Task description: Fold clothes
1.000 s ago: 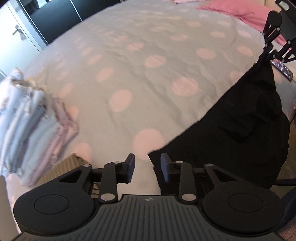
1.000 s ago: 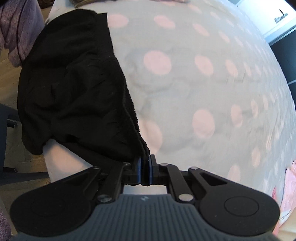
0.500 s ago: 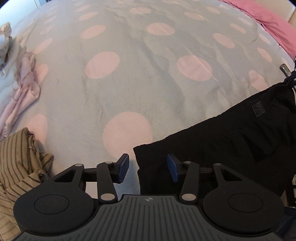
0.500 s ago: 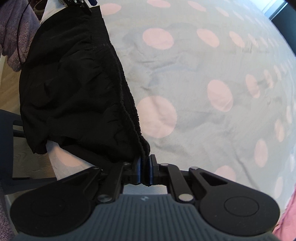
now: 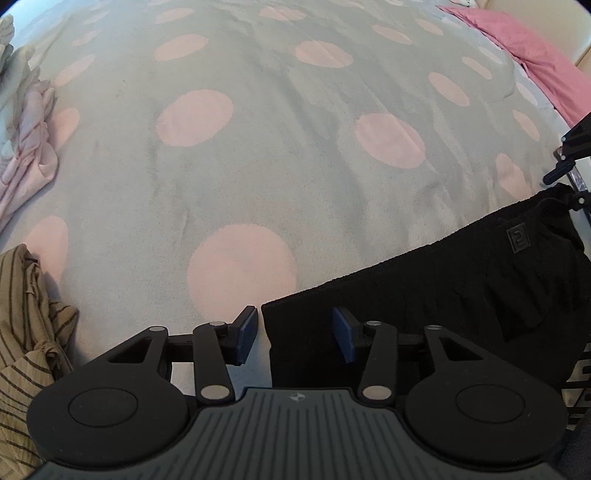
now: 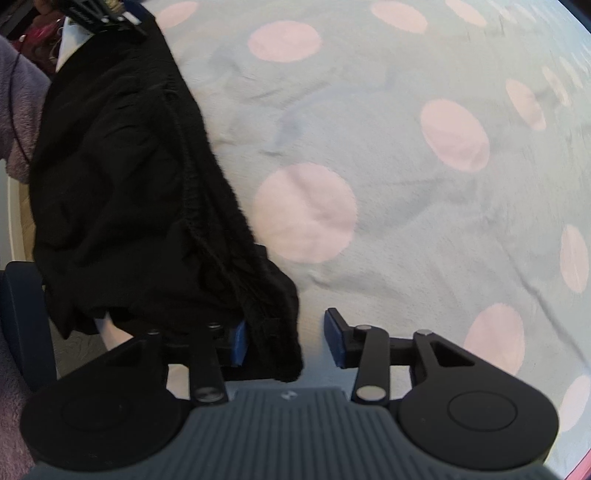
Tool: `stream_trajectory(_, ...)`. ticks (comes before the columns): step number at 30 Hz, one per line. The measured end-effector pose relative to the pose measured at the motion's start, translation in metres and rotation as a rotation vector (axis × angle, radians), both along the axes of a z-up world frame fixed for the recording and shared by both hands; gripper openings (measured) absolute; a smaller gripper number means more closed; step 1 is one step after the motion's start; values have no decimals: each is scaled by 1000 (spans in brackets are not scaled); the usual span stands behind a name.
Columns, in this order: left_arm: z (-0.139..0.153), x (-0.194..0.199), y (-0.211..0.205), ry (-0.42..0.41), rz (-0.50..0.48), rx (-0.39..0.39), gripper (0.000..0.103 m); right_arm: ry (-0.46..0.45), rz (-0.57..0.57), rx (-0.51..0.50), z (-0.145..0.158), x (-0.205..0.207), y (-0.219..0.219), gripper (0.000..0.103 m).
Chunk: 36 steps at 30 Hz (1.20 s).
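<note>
One black garment (image 5: 461, 288) lies along the near edge of the bed, spread over a grey blanket (image 5: 295, 166) printed with pink dots. It carries one square patch (image 5: 518, 238) near its right end, seen from the left wrist view. The garment's gathered, ribbed edge runs lengthwise, and part of the cloth hangs over the bed's side.

Two grippers are in use. The left gripper (image 5: 294, 334) has its jaws spread wide. The garment's left corner sits between them: the left blue pad (image 5: 246, 334) stands just beside the cloth edge, and the right blue pad (image 5: 343, 338) sits over the cloth. Neither pad presses the fabric.

The right gripper (image 6: 284, 336) also has its jaws spread. The garment's other corner (image 6: 277, 332) droops into the gap, covering most of the left pad and standing clear of the right pad (image 6: 334, 338). Nothing is pinched.

In the right wrist view, the left gripper shows at the garment's far end (image 6: 99, 14); in the left wrist view, the right gripper shows at the frame's right edge (image 5: 570, 155).

Other cloth items, counted: one striped tan garment (image 5: 26, 332) bunched at the left, one stack of pale pink and white laundry (image 5: 22, 122) further back on the left, and one pink pillow (image 5: 524, 55) at the far right. One purple fleece piece (image 6: 18, 103) appears beyond the bed edge.
</note>
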<state>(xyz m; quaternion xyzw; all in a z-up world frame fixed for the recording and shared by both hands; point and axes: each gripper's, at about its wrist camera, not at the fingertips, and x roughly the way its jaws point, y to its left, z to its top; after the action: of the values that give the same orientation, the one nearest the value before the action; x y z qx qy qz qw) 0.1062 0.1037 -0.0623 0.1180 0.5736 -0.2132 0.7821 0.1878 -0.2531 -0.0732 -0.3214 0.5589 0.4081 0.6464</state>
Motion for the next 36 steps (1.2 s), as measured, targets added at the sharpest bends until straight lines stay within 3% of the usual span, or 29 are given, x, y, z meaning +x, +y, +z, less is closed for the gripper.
stream_trajectory(1,0,0,-1,-2,-1,0,37,-2,12,4,0,-2,0,28)
stream_trajectory(3,1,0,-3,-6,-3,-1,33,-7,37,6,-1,-7,1,18)
stream_trajectory(8,4,-1,-7,-15,-8,-2,12,-51,79,-13,4,-20,7,13)
stream_trajectory(15,26,-15,-16,-117,9,59,8,-182,77,-26,30,-39,15,11)
stream_trajectory(19,61,-23,-17,-222,18,66,8,-282,51,-31,59,-50,13,11)
stream_trajectory(23,104,-30,-12,-338,61,22,8,-429,25,-46,91,-60,13,11)
stream_trajectory(28,164,-36,-14,-495,113,-37,8,-633,-57,5,152,-71,10,11)
stream_trajectory(36,252,-60,-30,-725,96,-143,8,-968,-144,-29,244,-99,-2,11)
